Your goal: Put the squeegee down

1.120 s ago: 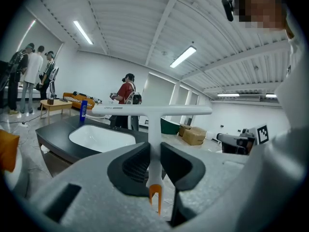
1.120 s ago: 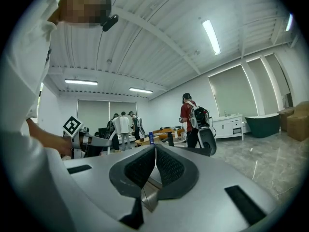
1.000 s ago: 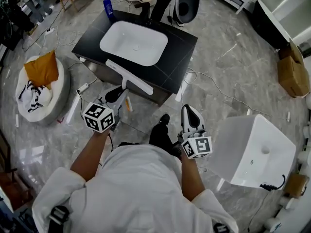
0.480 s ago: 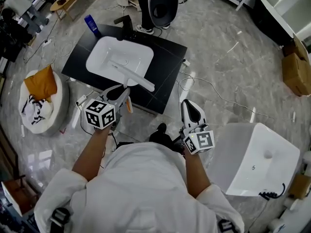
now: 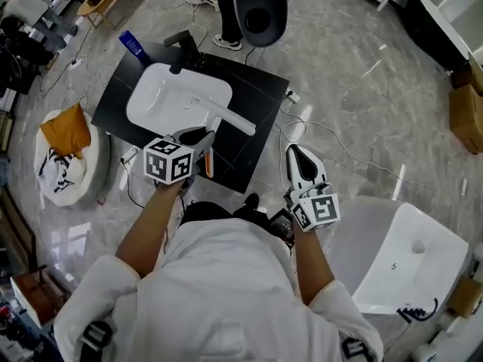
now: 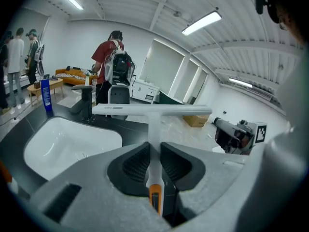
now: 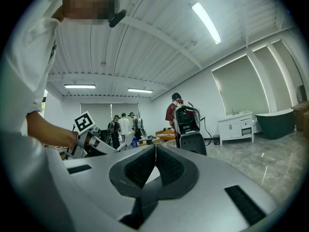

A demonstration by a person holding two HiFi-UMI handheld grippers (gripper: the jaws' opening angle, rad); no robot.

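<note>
My left gripper [image 5: 202,137] [image 6: 154,166] is shut on the squeegee [image 5: 219,112] [image 6: 153,124], a white T-shaped tool with an orange handle end. Its blade bar is held level above the near right part of the white sink basin [image 5: 175,96] [image 6: 63,144] set in a black countertop [image 5: 234,149]. My right gripper [image 5: 300,163] [image 7: 155,166] is shut with nothing between its jaws. It hangs over the floor to the right of the counter, level with the left one.
A black faucet [image 5: 183,47] [image 6: 86,104] and a blue bottle [image 5: 131,44] [image 6: 46,95] stand at the basin's far side. A white box-like unit [image 5: 400,266] stands at my right. A person with a backpack [image 6: 112,64] stands beyond the counter. Cables [image 5: 332,138] run across the floor.
The view has shifted closer to the counter. My left gripper carried the squeegee forward, from in front of the counter's near edge to over the sink basin. The right gripper kept its place beside me.
</note>
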